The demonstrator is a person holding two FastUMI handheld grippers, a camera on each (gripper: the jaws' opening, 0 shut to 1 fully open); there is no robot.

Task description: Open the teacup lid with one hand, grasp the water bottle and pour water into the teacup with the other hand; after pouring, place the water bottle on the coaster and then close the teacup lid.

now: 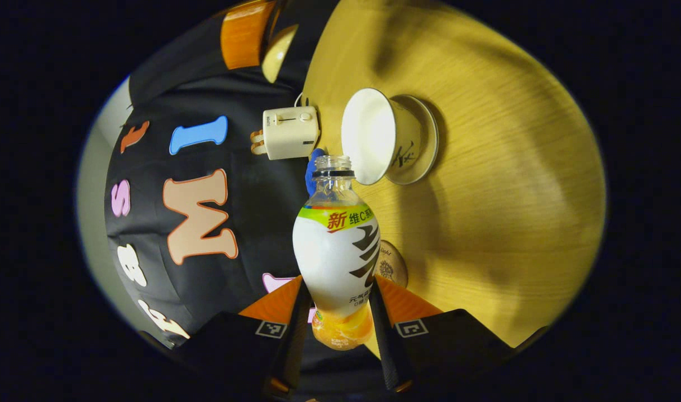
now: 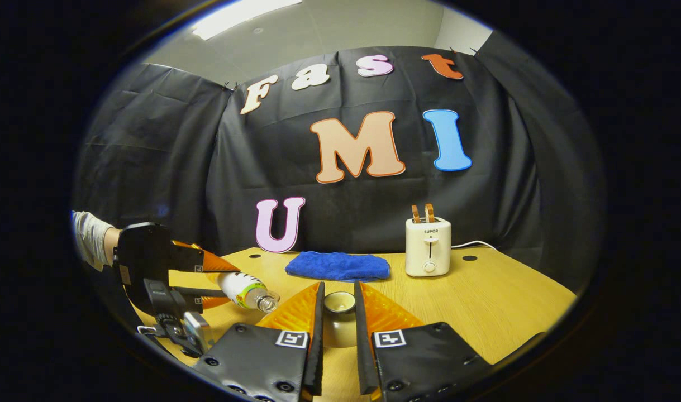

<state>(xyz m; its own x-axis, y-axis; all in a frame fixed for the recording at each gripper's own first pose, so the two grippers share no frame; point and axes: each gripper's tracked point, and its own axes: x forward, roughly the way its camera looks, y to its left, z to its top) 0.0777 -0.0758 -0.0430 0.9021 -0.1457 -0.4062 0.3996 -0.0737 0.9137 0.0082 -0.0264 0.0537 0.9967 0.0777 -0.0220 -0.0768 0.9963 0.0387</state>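
Two grippers are at work over a big wood table (image 2: 485,301). Behind it, a white toaster (image 2: 428,247) stands near the back edge w/ a blue cloth (image 2: 338,266) lying just beside it.

In the left gripper view, the left gripper (image 1: 336,312) has both fingers shut tight on the bottle (image 1: 336,251), one on each side of its lower body. The bottle has no cap on. It is tipped over on its side, and its open mouth is right at the rim of the cup (image 1: 380,135). The cup is white, has no lid on, and sits on a white saucer (image 1: 424,139). A small round coaster (image 1: 392,266) peeks out from behind the bottle.

In the right gripper view, the right gripper (image 2: 338,312) holds the lid (image 2: 339,317) between its fingers, upside down like a small bowl, above the table. Off to one side is the left gripper (image 2: 198,279) w/ the tipped bottle (image 2: 245,291) in it, and a sleeve (image 2: 91,237) behind.
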